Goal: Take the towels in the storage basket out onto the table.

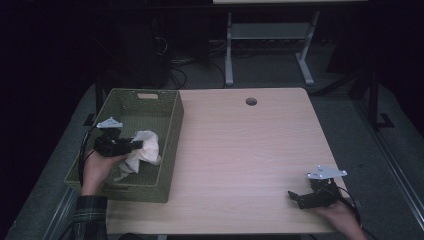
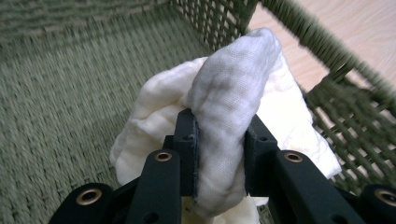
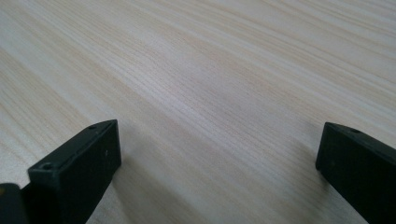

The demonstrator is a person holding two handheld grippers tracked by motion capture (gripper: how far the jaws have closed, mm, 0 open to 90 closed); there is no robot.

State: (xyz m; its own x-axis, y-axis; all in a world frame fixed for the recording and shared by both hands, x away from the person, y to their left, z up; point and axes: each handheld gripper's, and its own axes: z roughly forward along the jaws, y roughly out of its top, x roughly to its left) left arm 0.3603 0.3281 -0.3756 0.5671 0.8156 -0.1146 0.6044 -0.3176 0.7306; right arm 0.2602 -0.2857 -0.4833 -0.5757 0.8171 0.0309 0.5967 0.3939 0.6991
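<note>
A crumpled white cloth (image 1: pixel 146 151) hangs over the inside of a green woven basket (image 1: pixel 174 131) at the table's left edge. My left gripper (image 1: pixel 137 145) is shut on the cloth. In the left gripper view, a fold of the cloth (image 2: pixel 233 88) is pinched between both black pads (image 2: pixel 188 140) and lifted off the basket floor (image 2: pixel 65 102). The rest of the cloth bunches below the jaws. My right gripper (image 1: pixel 293 196) rests low at the table's near right corner. It (image 3: pixel 219 154) is open, its jaws wide apart over bare wood with nothing between them.
The light wooden table (image 1: pixel 240 150) has a round cable hole (image 1: pixel 251 101) near its far edge. The basket's right wall (image 2: pixel 336 74) stands close beside the held cloth. A white table frame (image 1: pixel 270 45) stands on the dark floor beyond.
</note>
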